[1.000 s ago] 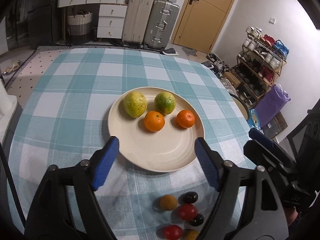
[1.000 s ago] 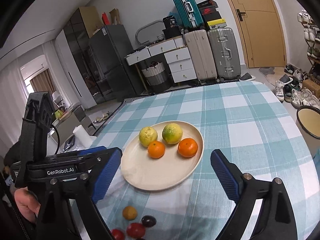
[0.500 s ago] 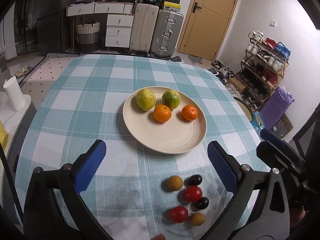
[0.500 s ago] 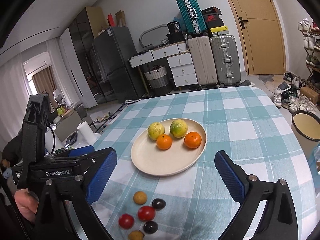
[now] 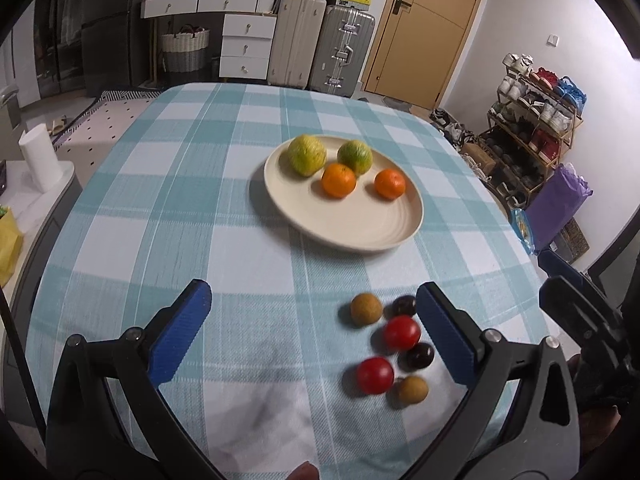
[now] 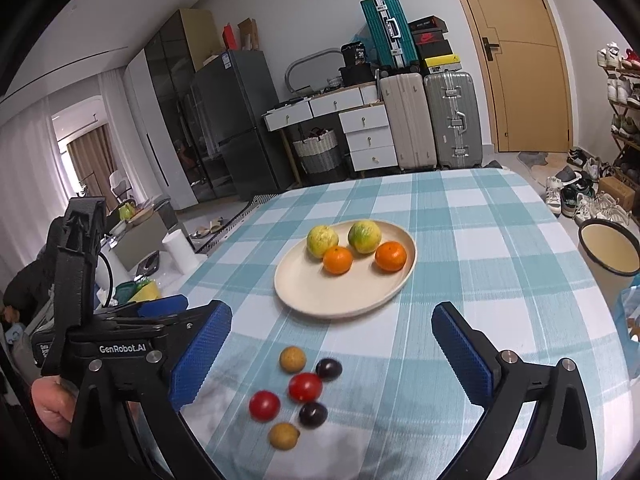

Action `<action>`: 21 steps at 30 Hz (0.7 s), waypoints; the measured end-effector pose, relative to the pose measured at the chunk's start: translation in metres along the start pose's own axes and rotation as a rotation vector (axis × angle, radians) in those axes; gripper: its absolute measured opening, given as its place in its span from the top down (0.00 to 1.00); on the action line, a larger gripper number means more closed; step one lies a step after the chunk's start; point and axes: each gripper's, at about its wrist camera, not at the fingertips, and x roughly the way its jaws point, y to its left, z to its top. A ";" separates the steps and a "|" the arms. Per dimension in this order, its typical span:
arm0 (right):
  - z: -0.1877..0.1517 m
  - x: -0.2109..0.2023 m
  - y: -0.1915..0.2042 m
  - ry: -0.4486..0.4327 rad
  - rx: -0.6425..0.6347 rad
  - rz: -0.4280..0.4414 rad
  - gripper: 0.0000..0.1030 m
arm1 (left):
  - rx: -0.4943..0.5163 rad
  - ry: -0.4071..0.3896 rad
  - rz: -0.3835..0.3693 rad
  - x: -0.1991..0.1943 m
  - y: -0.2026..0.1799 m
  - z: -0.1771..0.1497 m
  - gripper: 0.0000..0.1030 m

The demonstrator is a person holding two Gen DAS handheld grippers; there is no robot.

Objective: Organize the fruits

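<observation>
the left gripper [image 5: 312, 330] stands wide open and empty above the checked cloth [image 5: 224, 240]; the small fruits [image 5: 394, 344] lie just inside its right finger; the right gripper [image 6: 332, 354], equally wide and empty, frames them; beyond sits the plate [image 5: 360, 232] with four citrus [image 5: 338, 180].

The checked tablecloth [image 5: 168, 208] (teal and white) carries a cream plate [image 5: 352, 228] and perhaps six small fruits [image 5: 394, 346].
</observation>
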 end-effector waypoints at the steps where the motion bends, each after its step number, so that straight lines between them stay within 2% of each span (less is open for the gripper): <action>1: -0.003 -0.001 0.001 0.005 0.000 0.003 0.01 | -0.005 0.005 -0.001 0.000 0.002 -0.003 0.01; 10: -0.036 -0.005 0.011 0.072 -0.007 0.058 0.01 | -0.019 0.006 0.012 -0.004 0.012 -0.025 0.01; 21: -0.074 0.004 0.022 0.160 -0.006 0.089 0.01 | -0.041 0.066 0.020 0.008 0.027 -0.055 0.01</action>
